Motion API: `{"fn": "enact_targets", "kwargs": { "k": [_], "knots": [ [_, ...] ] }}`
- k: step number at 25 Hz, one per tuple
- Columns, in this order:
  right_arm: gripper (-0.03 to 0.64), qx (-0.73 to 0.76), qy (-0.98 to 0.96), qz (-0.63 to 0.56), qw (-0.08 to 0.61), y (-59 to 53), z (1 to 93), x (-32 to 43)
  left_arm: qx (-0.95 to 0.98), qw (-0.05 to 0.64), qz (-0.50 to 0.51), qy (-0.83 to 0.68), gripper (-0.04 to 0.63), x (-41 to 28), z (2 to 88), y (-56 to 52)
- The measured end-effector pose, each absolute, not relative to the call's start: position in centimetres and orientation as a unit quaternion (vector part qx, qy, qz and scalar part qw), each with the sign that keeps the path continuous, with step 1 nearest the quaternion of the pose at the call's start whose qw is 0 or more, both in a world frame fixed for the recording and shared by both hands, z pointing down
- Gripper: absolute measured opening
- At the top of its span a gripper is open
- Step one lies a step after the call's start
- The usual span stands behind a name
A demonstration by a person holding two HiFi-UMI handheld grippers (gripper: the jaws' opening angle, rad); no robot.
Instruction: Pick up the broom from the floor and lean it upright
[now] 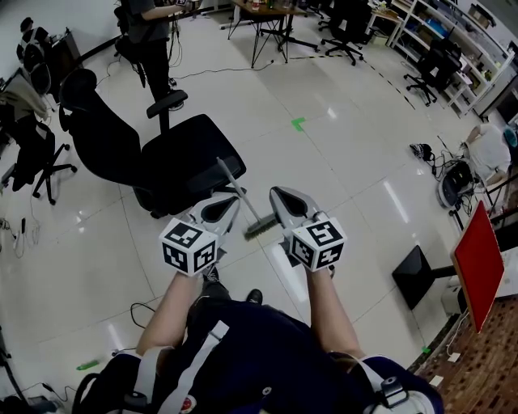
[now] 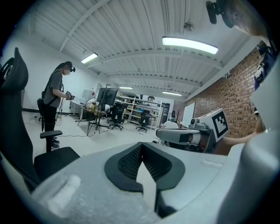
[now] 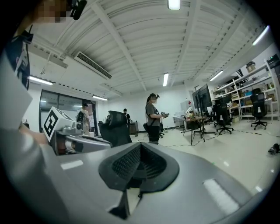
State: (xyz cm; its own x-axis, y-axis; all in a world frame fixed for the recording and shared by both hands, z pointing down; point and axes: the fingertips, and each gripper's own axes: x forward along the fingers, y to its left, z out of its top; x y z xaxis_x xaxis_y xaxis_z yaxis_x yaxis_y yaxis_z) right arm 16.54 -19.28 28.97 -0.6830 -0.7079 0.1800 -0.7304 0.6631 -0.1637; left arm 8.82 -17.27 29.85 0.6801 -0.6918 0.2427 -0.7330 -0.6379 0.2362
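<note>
The broom point(image 1: 243, 202) has a thin grey handle and a dark brush head. In the head view its head rests on the floor between my two grippers, and the handle slants up and to the left, its tip at the seat edge of a black office chair point(image 1: 182, 162). My left gripper point(image 1: 233, 198) hangs just left of the handle, shut with nothing in it. My right gripper point(image 1: 281, 194) is just right of the brush head, also shut and empty. In the two gripper views the left gripper point(image 2: 141, 144) and right gripper point(image 3: 140, 145) show pads together, and the broom is out of sight.
A person point(image 1: 154, 40) stands at the far left by a desk. A red board point(image 1: 479, 263) on a stand with a black base point(image 1: 414, 276) is at the right. More chairs and desks point(image 1: 267, 20) line the back. A green mark point(image 1: 299, 124) is on the floor.
</note>
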Motion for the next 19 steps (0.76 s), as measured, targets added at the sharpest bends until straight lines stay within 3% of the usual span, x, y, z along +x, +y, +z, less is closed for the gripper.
{"fn": "enact_targets", "kwargs": {
  "k": [19],
  "knots": [
    [0.005, 0.407, -0.905, 0.115, 0.042, -19.06, 28.44, 17.48, 0.908, 0.151, 0.066, -0.385, 0.000, 9.36, 28.97, -16.94]
  ]
}}
